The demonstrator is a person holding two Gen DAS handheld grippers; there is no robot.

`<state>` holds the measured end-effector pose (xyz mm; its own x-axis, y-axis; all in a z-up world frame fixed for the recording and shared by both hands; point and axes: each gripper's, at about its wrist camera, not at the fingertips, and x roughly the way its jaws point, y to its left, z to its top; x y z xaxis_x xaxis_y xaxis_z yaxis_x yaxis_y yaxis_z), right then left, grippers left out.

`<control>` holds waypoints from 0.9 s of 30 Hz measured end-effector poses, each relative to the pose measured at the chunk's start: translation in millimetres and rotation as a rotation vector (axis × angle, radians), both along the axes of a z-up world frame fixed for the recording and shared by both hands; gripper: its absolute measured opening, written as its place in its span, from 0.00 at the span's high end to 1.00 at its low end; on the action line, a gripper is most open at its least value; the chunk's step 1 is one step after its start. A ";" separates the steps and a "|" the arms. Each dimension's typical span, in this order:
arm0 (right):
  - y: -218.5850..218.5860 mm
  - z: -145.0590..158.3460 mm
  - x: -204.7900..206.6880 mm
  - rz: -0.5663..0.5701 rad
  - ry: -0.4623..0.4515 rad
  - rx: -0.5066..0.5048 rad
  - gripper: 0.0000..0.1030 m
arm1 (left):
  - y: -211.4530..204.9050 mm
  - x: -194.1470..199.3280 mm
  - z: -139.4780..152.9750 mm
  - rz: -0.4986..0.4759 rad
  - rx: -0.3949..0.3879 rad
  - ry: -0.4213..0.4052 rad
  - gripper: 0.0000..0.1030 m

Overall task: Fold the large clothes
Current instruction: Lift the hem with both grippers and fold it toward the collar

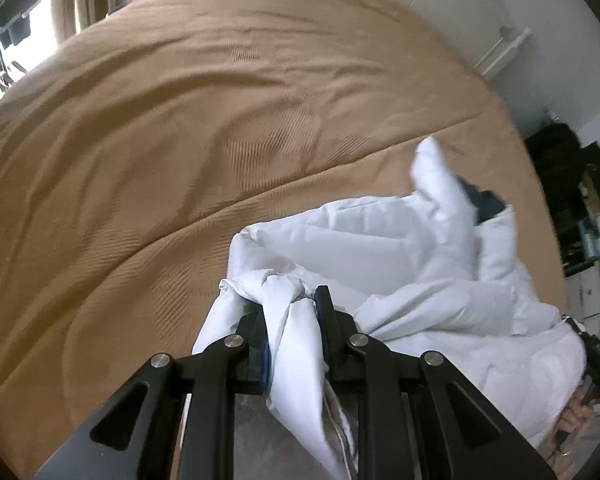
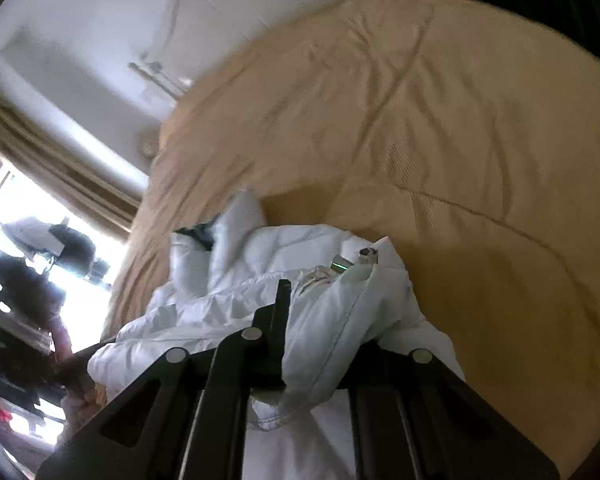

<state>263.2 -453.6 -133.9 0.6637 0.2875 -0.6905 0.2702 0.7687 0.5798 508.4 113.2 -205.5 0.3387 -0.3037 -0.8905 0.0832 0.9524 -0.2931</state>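
A white padded jacket (image 1: 400, 264) lies bunched at the near edge of a bed with a tan cover (image 1: 180, 120). A dark lining shows at its far end (image 1: 484, 200). My left gripper (image 1: 290, 308) is shut on a bunched fold of the jacket, which hangs down between the fingers. In the right wrist view the same jacket (image 2: 240, 296) drapes over my right gripper (image 2: 312, 300), which is shut on a thick fold of it; the right finger is hidden under cloth. A small silver and green tag (image 2: 340, 266) shows on the jacket.
The tan bed cover (image 2: 440, 140) fills most of both views. A white wall with a rail (image 1: 504, 48) lies beyond the bed. A window with curtains (image 2: 60, 168) and dark clutter (image 1: 572, 200) stand at the sides.
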 end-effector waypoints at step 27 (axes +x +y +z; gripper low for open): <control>110.8 85.9 -64.4 -0.025 -0.309 -0.111 0.12 | -24.8 25.8 -39.9 0.069 0.121 -0.027 0.78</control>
<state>198.8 -342.8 -48.1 0.8527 0.2032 -0.4812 0.1135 0.8271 0.5505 534.2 88.4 -245.5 0.3795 -0.1699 -0.9094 0.0229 0.9844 -0.1744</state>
